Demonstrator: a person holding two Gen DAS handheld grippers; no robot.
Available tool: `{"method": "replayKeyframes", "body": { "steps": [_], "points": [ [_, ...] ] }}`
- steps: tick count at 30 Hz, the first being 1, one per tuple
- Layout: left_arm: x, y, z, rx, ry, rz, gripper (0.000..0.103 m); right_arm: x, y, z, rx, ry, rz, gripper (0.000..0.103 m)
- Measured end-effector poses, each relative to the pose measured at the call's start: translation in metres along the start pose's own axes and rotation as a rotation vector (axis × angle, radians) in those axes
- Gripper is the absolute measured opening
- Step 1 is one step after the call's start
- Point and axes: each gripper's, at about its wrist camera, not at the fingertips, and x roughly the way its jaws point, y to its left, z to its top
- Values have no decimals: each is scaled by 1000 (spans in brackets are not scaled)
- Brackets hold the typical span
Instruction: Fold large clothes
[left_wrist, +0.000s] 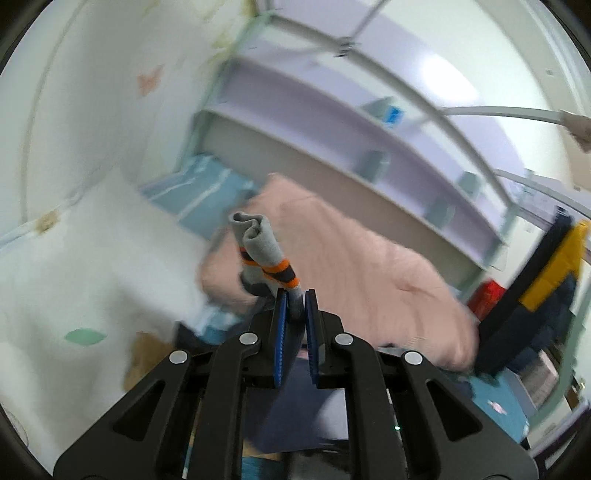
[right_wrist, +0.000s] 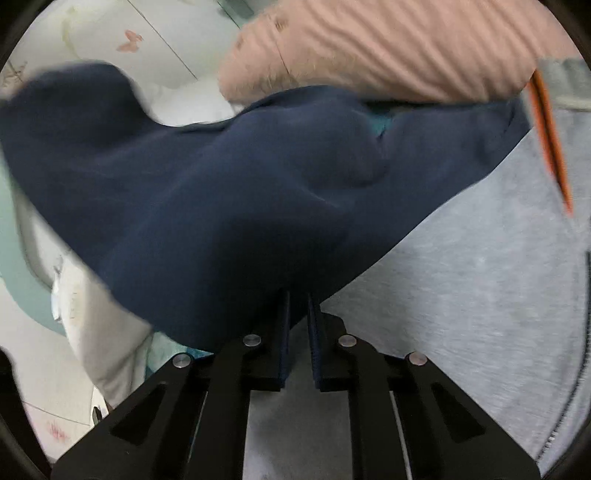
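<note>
The garment is a large sweatshirt of navy (right_wrist: 229, 206) and grey (right_wrist: 472, 295) cloth with orange stripes (right_wrist: 550, 147). My left gripper (left_wrist: 295, 299) is shut on its grey cuff (left_wrist: 258, 243), which has orange and navy bands and sticks up past the fingertips. My right gripper (right_wrist: 298, 299) is shut on the navy cloth, which bulges up in front of the camera and hides the fingertips. In the left wrist view the navy and yellow part of the garment (left_wrist: 543, 280) hangs at the right.
A pink blanket (left_wrist: 354, 266) lies bunched on a blue striped bed sheet (left_wrist: 199, 188); the blanket also shows in the right wrist view (right_wrist: 388, 48). A white quilt (left_wrist: 85, 266) lies at the left. A lilac bunk frame with rails (left_wrist: 332, 122) runs behind. A red object (left_wrist: 485, 297) sits at the right.
</note>
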Motion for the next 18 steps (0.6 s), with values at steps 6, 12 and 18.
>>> {"method": "replayKeyframes", "body": {
  "steps": [6, 12, 18],
  "points": [
    [24, -73, -6, 88, 47, -126, 9, -17, -27, -4, 96, -45, 83, 12],
    [82, -163, -37, 118, 131, -275, 6, -127, -92, -40, 141, -169, -39, 12],
    [148, -249, -97, 87, 242, -414, 6, -226, -173, -90, 188, -227, -257, 12]
  ]
}}
